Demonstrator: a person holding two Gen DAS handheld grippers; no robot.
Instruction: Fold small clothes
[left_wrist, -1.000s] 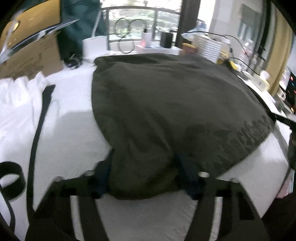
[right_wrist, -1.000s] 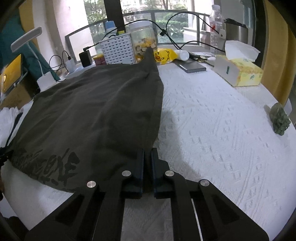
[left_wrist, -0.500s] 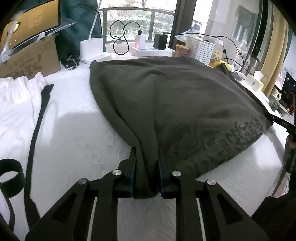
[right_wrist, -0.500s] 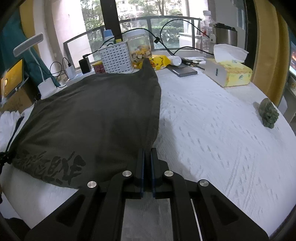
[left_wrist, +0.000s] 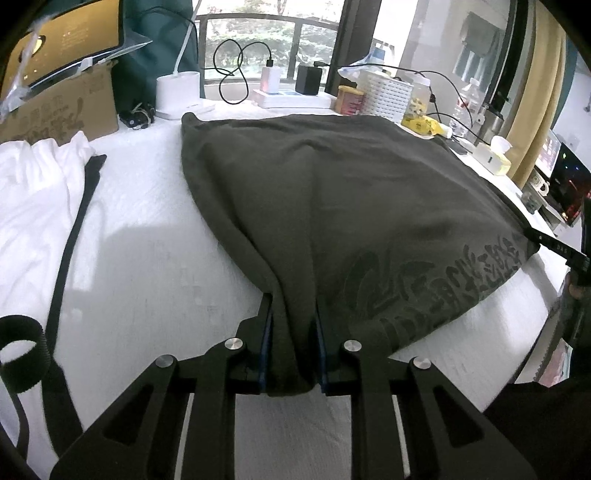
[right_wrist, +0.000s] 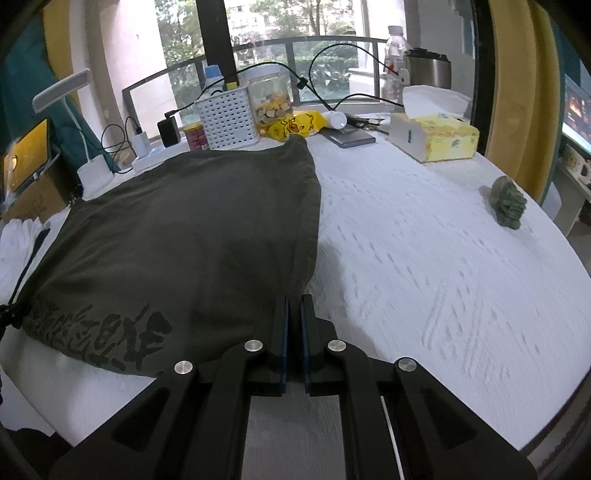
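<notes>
A dark olive garment with black printed lettering along its near hem lies spread on the white table cover. My left gripper is shut on a bunched fold of the hem at the garment's near left corner. In the right wrist view the same garment fills the left half. My right gripper is shut on the thin edge at its near right corner. The hem stretches between the two grippers, a little off the table.
White clothes and a black strap lie at the left, with a cardboard box behind. Along the window stand a white basket, a jar, cables and a tissue box. A green figurine sits at the right.
My left gripper's jaws closed on the garment's corner, gathering it into a narrow fold. Both grippers drew back toward the near edge, and the hem lifted taut. The right gripper stayed shut.
</notes>
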